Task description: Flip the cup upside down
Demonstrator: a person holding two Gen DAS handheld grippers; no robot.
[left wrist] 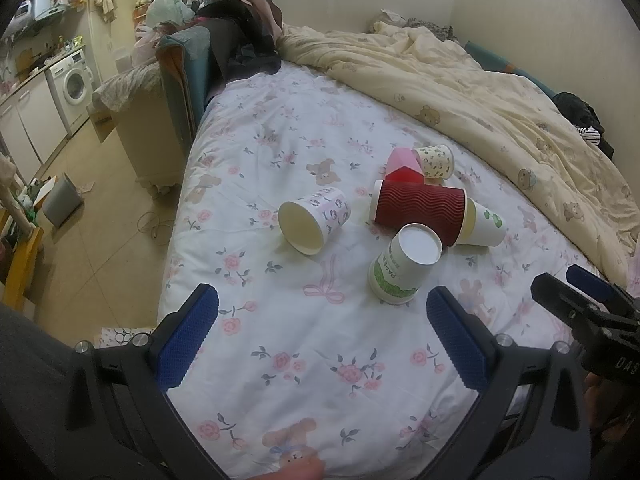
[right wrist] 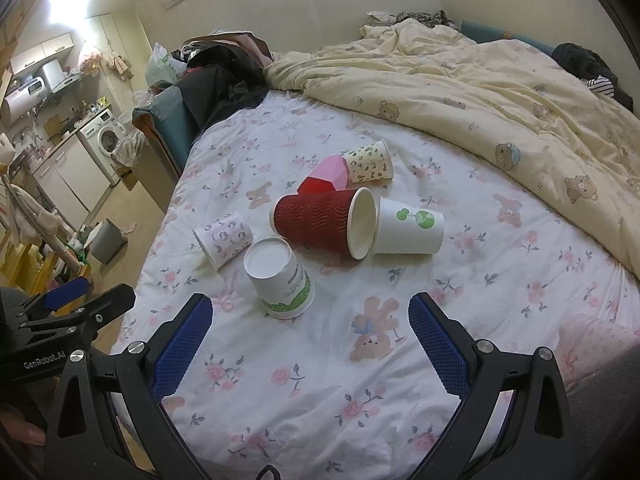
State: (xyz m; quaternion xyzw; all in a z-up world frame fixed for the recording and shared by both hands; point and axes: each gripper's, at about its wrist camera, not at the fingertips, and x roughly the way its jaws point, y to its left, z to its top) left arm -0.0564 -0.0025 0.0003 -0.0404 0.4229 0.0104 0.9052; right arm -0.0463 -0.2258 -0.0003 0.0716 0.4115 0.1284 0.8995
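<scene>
Underneath, floral bedsheet (left wrist: 288, 360); cluttered bedroom.

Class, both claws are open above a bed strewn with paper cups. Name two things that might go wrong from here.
1. The soft floral sheet gives poor footing, so the green-print cup, standing upside down, might topple.
2. The red ribbed cup lies against the white cup; lifting either could roll the other.

A white floral bedsheet (right wrist: 320, 380) covers the bed, with a cream bear-print duvet (right wrist: 500, 92) bunched along its far side. Dark clothing (right wrist: 224, 84) is piled at the headboard end. Off the bed, a grey waste bin (left wrist: 62, 200) sits on the floor near a white washing machine (left wrist: 74, 80).
</scene>
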